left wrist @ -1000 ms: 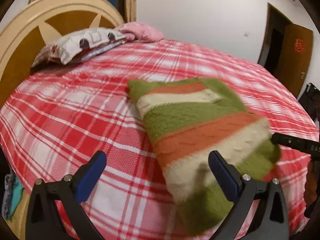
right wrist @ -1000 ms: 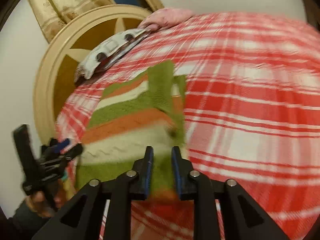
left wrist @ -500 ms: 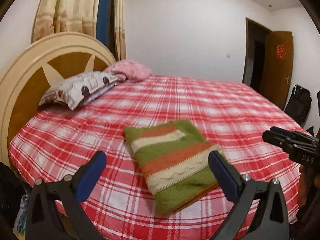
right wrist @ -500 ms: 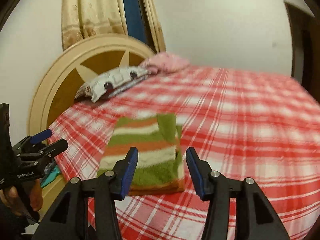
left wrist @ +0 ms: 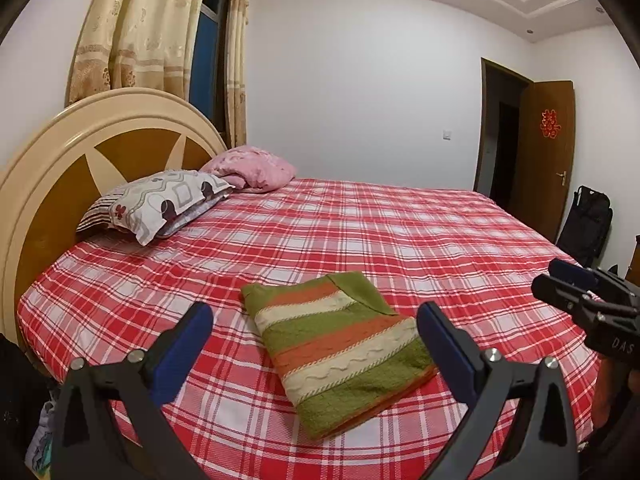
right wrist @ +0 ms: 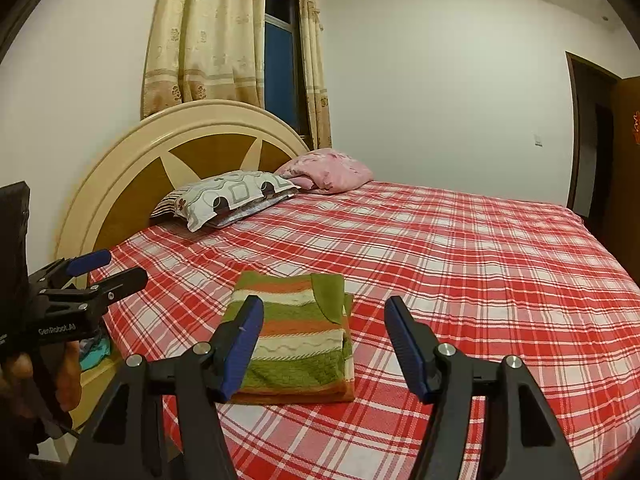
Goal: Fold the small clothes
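Note:
A knitted sweater with green, orange and cream stripes (left wrist: 340, 344) lies folded into a neat rectangle near the front edge of the bed; it also shows in the right wrist view (right wrist: 296, 340). My left gripper (left wrist: 316, 332) is open and empty, held back from and above the sweater. My right gripper (right wrist: 324, 332) is open and empty, also held back above the sweater. Each gripper shows in the other's view, the right one (left wrist: 576, 288) at the right edge and the left one (right wrist: 100, 276) at the left edge.
The bed has a red and white plaid sheet (left wrist: 400, 232) and a round cream and brown headboard (left wrist: 60, 168). A patterned pillow (left wrist: 164, 200) and a pink bundle (left wrist: 252, 168) lie at the head. A door (left wrist: 548, 152) and black bag (left wrist: 588, 220) stand at the right.
My right gripper opened and let go of the sweater. Both grippers pulled back and up from the bed, so the folded sweater now looks smaller and lies flat.

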